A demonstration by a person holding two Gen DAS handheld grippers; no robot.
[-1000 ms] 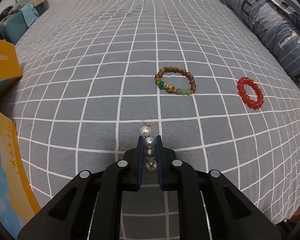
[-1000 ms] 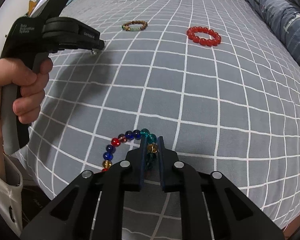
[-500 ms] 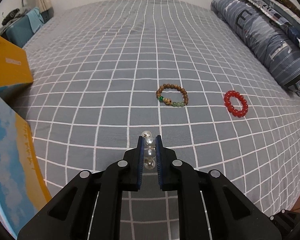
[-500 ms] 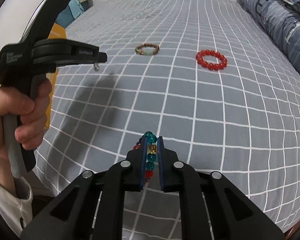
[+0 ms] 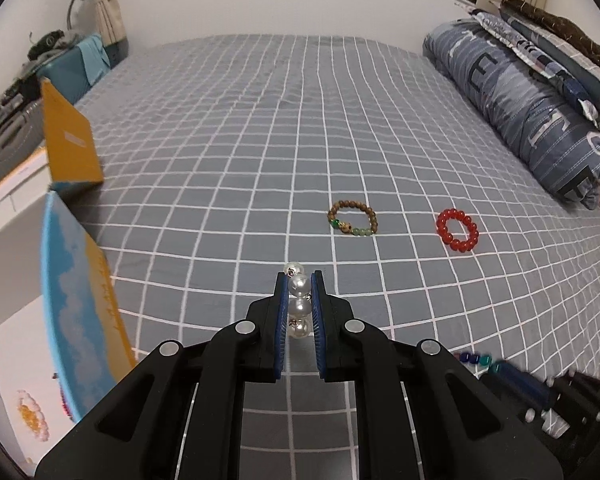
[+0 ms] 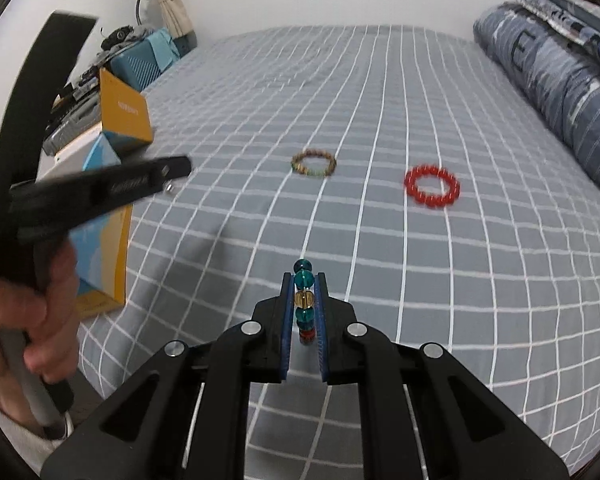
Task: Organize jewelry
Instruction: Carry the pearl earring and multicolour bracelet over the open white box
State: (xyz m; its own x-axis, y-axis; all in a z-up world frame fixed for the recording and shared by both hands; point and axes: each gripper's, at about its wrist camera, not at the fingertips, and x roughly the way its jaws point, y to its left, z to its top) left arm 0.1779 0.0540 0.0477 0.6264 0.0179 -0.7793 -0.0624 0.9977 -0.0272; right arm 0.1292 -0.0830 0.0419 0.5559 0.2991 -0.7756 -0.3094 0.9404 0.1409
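Observation:
My left gripper [image 5: 299, 280] is shut on a string of white pearls [image 5: 299, 298], held above the checked grey bed [image 5: 220, 152]. My right gripper [image 6: 304, 280] is shut on a bracelet of teal, amber and red glass beads [image 6: 304, 298]. A brown wooden bead bracelet [image 5: 352, 220] [image 6: 314, 163] and a red bead bracelet [image 5: 458, 230] [image 6: 432, 186] lie flat on the bed ahead. At the left stands an open blue and yellow box [image 5: 76, 312] [image 6: 104, 240]; inside it lies a pale beaded piece [image 5: 30, 416]. In the right wrist view the left gripper [image 6: 172, 170] shows blurred, held by a hand [image 6: 40, 320].
A folded blue striped quilt [image 5: 532, 120] lies along the bed's right side. A yellow box flap [image 5: 70, 140] stands up at the left edge. Beyond it are a teal case [image 6: 140, 64] and clutter by the wall. The right gripper [image 5: 484, 360] shows at the lower right of the left wrist view.
Both grippers have risen and tilted up, each keeping its beads. The multicoloured bracelet has lifted off the bed. More of the room and the open box has come into view.

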